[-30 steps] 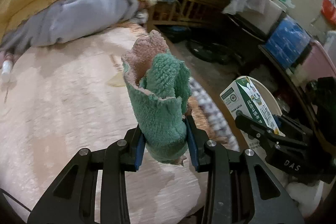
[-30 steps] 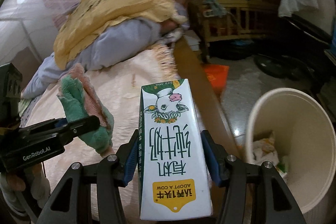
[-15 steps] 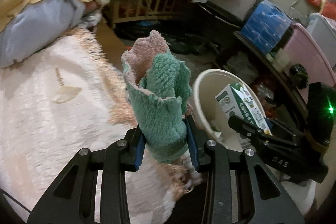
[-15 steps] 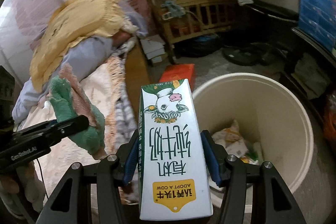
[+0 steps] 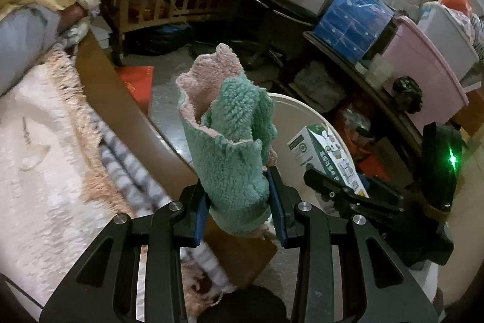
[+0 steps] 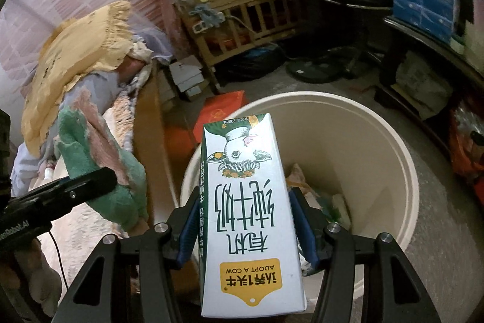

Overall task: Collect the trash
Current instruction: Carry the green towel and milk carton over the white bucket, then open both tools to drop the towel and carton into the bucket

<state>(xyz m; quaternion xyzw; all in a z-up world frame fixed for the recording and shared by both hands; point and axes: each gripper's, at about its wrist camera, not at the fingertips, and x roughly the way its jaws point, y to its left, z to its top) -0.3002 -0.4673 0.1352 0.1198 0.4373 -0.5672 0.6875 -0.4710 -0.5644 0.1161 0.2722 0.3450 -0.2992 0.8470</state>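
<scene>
My left gripper (image 5: pixel 239 202) is shut on a fluffy green and pink cloth (image 5: pixel 230 141) that stands upright between its blue pads, over the bed's edge beside the bin. My right gripper (image 6: pixel 245 220) is shut on a white and green milk carton (image 6: pixel 245 202) with a cow printed on it. The carton hangs over the near rim of a round cream bin (image 6: pixel 378 147), which holds crumpled wrappers at its bottom. In the left wrist view the carton (image 5: pixel 326 153) and the bin (image 5: pixel 299 111) sit to the right. In the right wrist view the cloth (image 6: pixel 99 159) is at the left.
A bed with a pale fluffy blanket (image 5: pixel 39 159) and wooden side board (image 5: pixel 121 99) lies left. A wooden crib (image 6: pixel 239 17), a red packet (image 6: pixel 220 111) on the floor, a fan base (image 6: pixel 314 71), a pink tub (image 5: pixel 423 59) and shelves (image 5: pixel 378 99) crowd the room.
Both grippers have swung right, off the bed toward the bin. The bin has come under the carton, and the cloth now stands at the bed's edge. Both grips are unchanged.
</scene>
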